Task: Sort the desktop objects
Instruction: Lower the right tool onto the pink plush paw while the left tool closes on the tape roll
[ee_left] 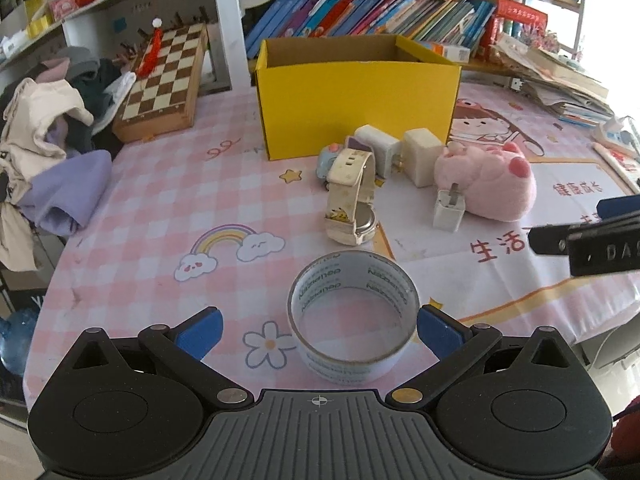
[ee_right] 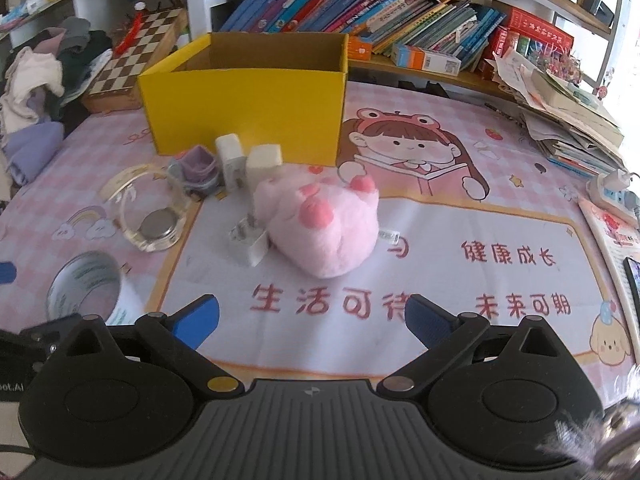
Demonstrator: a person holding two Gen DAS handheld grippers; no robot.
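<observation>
One tape roll (ee_left: pixel 354 312), three chargers (ee_left: pixel 449 210), one plush pig (ee_right: pixel 320 224), one yellow box (ee_left: pixel 356 96)

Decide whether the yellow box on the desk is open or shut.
Open: the yellow box has no lid or flaps across its top, and its brown inner walls show in both views.

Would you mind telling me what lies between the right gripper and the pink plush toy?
Nothing: in the right wrist view, only bare printed table mat separates the open right gripper from the pink plush toy.
</observation>
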